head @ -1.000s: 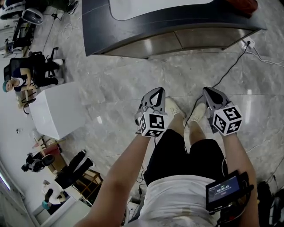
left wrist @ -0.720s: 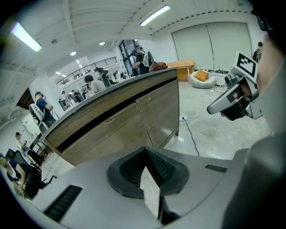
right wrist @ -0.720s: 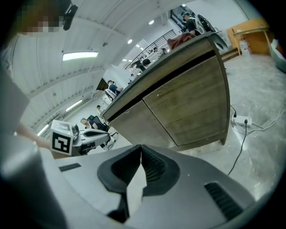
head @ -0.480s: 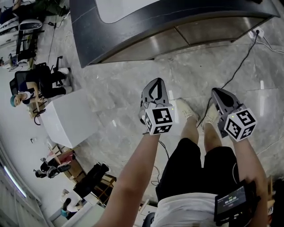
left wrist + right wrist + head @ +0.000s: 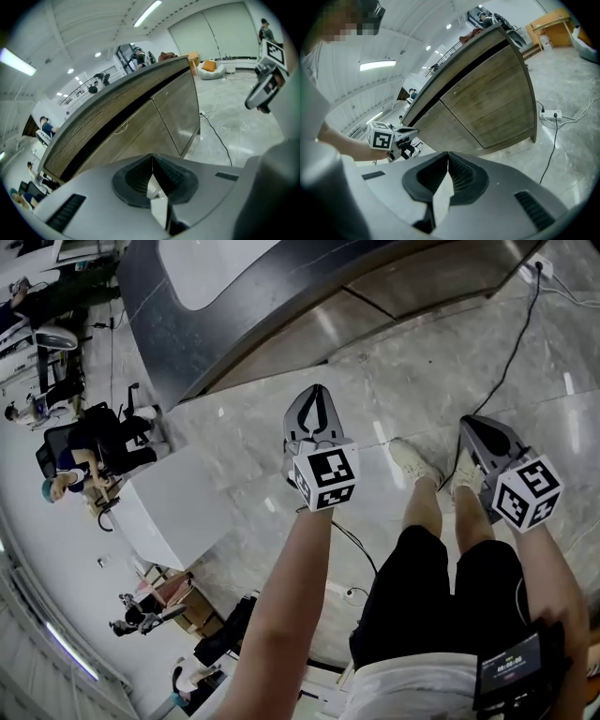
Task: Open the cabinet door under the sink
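This is the reach-in step. Both tongs are clenched tight with nothing in them, the left gripper pointing at the cabinet door, which sits under the sink at about 12 o'clock from it and well apart, with the right gripper off at 4 o'clock. Next, I think, 1 gripper has to go up to the door, open its jaws and take the door's edge or handle, then pull.

Matt wood-grain cabinet door, glossy stone-look floor, smooth dark countertop.
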The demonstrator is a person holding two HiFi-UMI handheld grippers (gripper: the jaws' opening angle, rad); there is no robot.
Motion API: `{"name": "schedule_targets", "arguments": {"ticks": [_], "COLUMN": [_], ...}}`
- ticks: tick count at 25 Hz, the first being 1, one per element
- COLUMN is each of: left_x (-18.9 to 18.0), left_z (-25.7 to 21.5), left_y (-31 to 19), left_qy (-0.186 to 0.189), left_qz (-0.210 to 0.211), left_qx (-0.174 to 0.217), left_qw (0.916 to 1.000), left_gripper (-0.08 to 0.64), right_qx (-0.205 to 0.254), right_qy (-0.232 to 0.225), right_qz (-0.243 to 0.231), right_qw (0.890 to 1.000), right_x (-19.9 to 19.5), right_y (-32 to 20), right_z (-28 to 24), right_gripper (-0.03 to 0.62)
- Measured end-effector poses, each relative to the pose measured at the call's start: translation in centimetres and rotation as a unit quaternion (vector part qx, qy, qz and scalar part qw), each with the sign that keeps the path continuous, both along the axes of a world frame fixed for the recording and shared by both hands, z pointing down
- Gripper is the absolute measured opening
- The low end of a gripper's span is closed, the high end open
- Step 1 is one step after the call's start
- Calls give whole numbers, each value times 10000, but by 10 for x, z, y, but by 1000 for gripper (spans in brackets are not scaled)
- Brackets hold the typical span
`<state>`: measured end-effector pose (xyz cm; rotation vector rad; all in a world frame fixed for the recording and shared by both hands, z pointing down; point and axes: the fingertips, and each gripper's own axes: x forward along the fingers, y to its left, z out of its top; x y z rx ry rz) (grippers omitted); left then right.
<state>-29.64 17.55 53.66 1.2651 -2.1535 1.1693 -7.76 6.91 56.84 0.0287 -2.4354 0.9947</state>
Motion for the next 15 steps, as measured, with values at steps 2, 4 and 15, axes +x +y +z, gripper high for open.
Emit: {"name": "schedule_targets", "arguments": {"ticks": [2, 4, 15], "left_x": [-3, -10, -48], "left_z": [13, 12, -24], "left_y": [2, 4, -49], "left_qy": [-186, -366, -1181], "left_qz": [307, 535, 904], "left_qx": [-250, -423, -512], "left_qw": [9990, 9970, 9876], "left_gripper": [11, 11, 11], "right_qx": [6, 4, -227], "right_qy": [14, 43, 228], "right_qz": [-12, 11, 29], "right_qw": [10000, 10000, 9995], "right_x": [3, 4, 7], "right_y": [-2, -3, 6], "right_z": [10, 9, 16], "right_gripper": [15, 15, 15]}}
